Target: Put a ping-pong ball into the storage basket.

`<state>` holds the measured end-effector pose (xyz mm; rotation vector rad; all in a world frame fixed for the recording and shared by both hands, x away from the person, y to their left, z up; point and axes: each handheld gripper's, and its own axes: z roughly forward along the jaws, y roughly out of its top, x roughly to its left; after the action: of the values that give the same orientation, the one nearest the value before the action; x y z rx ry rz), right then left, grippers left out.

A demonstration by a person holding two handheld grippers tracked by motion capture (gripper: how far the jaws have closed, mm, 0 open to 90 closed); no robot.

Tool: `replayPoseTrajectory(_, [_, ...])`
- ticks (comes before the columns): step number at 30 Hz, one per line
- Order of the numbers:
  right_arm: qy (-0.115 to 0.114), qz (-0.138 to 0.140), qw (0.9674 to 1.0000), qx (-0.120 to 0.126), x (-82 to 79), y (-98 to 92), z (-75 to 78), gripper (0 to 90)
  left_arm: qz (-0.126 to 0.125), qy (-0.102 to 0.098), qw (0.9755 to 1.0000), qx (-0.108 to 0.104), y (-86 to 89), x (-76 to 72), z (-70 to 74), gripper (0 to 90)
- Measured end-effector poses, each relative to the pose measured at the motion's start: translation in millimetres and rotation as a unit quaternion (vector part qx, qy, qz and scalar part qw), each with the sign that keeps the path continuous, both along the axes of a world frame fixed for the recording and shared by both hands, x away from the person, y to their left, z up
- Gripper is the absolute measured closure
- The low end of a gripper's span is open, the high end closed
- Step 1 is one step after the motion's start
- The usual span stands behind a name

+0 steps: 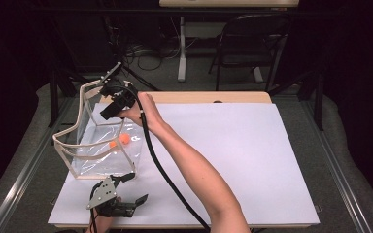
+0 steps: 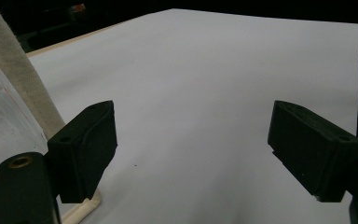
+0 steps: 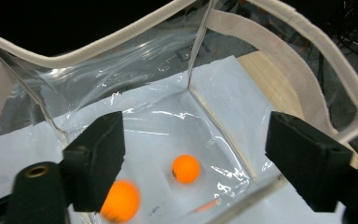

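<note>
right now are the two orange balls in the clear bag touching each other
Apart. The right gripper view shows bare bag floor between the sharp ball and the blurred ball.

Right gripper (image 1: 110, 110) over clear bag (image 1: 97, 160), two orange balls (image 1: 124, 139) inside, left gripper (image 1: 135, 189) near bag

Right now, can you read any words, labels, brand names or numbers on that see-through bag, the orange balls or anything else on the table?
None: no readable text stands anywhere.
Clear bag: plain plastic with cream trim, no print.
Orange ball: a small dark mark on its side, too small to read.
Second orange ball: blurred, nothing legible.
White sheet: blank.
</note>
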<state>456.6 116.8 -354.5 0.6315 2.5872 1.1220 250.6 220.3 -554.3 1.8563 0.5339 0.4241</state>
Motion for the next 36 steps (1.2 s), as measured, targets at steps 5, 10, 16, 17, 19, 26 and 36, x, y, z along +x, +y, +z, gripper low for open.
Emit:
replayPoseTrajectory(5, [0.001, 0.001, 0.9997, 0.022, -3.6, -17.9, 6.0, 12.6, 0.003, -0.002, 1.0, 0.0, -1.1, 0.1, -0.1, 15.7])
replayPoseTrajectory(10, [0.002, 0.001, 0.9994, 0.034, -6.9, -34.8, 7.7, 9.8, 0.005, -0.001, 1.0, 0.0, -0.8, 0.3, 0.3, 15.7])
replayPoseTrajectory(16, [0.002, -0.001, 0.9991, 0.042, -10.5, -52.0, 5.2, 8.2, 0.004, 0.0, 1.0, 0.002, -1.6, 0.2, 0.1, 15.7])
replayPoseTrajectory(17, [0.002, 0.0, 0.9991, 0.043, -11.4, -54.6, 4.5, 8.0, 0.004, 0.0, 1.0, 0.004, -1.5, 0.1, 0.1, 15.6])
replayPoseTrajectory(19, [0.0, -0.001, 0.9991, 0.042, -13.5, -59.6, 3.1, 6.9, 0.004, 0.0, 1.0, 0.004, -1.2, -0.7, 0.0, 15.7])
replayPoseTrajectory(26, [-0.001, 0.001, 0.9991, 0.042, -22.3, -79.4, -2.6, 3.5, 0.009, -0.002, 1.0, 0.001, 0.4, -2.1, -0.4, 15.7])
replayPoseTrajectory(36, [-0.005, -0.002, 0.9987, 0.05, -37.3, -106.7, -7.9, 1.5, 0.008, 0.0, 1.0, 0.0, 0.5, -2.7, -0.8, 15.7])
